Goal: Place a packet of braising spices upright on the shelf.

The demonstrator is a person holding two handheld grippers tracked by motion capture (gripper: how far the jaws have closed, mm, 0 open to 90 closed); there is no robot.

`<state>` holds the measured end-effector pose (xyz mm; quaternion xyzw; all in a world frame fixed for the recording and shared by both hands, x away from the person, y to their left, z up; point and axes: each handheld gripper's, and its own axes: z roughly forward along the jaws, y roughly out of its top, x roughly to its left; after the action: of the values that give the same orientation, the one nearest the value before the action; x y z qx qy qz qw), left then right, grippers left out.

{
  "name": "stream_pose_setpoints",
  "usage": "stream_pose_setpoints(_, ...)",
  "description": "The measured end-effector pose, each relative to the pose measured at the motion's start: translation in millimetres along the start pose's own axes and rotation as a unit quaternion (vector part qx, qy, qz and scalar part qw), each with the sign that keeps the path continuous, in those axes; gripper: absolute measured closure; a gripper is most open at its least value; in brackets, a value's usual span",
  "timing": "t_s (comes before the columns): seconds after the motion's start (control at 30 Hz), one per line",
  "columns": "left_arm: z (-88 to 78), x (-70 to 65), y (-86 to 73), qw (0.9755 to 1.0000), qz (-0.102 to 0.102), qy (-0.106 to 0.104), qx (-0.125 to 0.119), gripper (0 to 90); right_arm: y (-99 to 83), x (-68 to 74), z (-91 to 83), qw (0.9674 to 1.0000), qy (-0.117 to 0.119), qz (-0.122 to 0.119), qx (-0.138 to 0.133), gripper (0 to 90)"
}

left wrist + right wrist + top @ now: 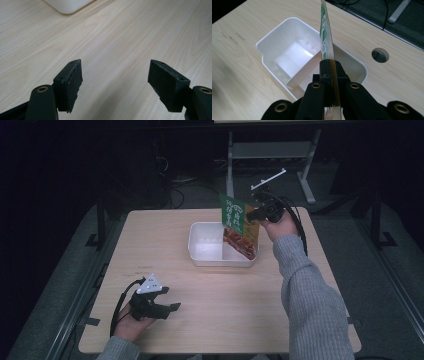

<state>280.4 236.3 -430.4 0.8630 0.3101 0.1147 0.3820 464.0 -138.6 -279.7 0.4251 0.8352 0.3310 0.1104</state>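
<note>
Packet held over a white tub

The right gripper (258, 213) pinches a flat, glossy green-and-orange packet (239, 226) upright above the rounded plastic tub (200, 251), at its three o'clock side; the left gripper (167, 306), jaws wide, rests on the pale wood-grain table (225, 310) at seven o'clock.

I see a flat food pouch (240, 226), green on top with a red-orange food picture below, hanging tilted over the right compartment of the white divided bin (200, 251), its lower corner dipping inside.
</note>
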Motion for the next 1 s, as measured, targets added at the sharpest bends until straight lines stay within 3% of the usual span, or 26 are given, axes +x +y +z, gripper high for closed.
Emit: stream_pose_setpoints(1.0, 0.7, -1.8, 0.7, 1.0, 0.004, 0.0, 0.001, 27.3, -14.7, -10.9, -6.6, 0.9997, 0.011, 0.02, -0.003, 81.4)
